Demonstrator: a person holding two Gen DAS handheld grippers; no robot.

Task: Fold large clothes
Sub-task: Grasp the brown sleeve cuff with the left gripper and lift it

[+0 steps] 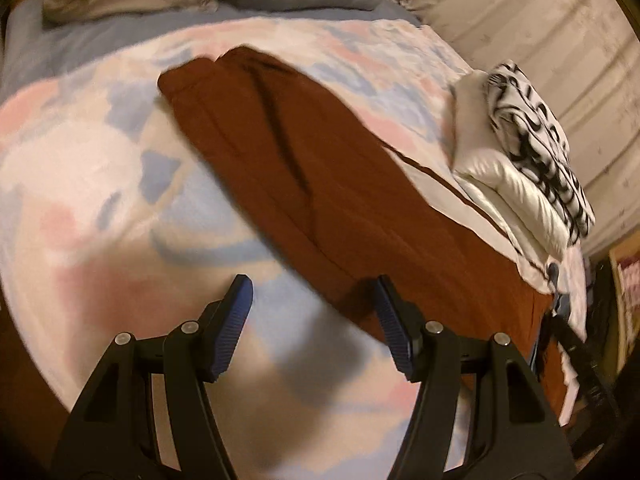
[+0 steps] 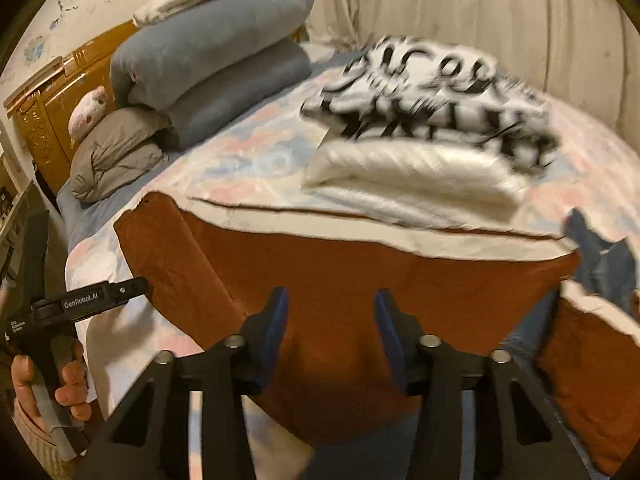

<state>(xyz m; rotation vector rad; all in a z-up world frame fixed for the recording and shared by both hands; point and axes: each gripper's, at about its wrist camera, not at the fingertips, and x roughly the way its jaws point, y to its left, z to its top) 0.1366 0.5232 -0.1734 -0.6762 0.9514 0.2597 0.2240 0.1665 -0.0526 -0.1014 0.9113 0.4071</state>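
Rust-brown garment point(image 1: 320, 184) lies flat on the bed cover point(image 1: 80, 168), running from about 11 o'clock down to 4 o'clock in the left wrist view; in the right wrist view it fills the middle from 9 to 3 o'clock, with a cream panel or lining along its far edge. It looks soft, limp and fairly thick, light enough to lift but long enough to sag and drag, so it probably wants a pinch at two corners or along one hem, not in the middle. Left gripper point(image 1: 316, 328) hangs over the bed cover at 6 o'clock, tilted down, jaws apart with nothing between them; its right finger sits just over the brown edge, contact unclear because of blur. From the right wrist view this tool shows at 8 o'clock, held in the person's hand point(image 2: 44, 384). Right gripper point(image 2: 330, 336) points down at the near brown edge at 6 o'clock, jaws partly apart, cloth beneath them but pads not pressing it as far as I can tell. A folded white pile point(image 2: 412, 168) topped by a black-and-white patterned piece point(image 2: 432, 96) sits at 1 o'clock, beyond the garment. Grey folded bedding point(image 2: 208, 60) is at 11 o'clock. Blue scrap point(image 2: 604, 256) at 3 o'clock, unclear what it is.
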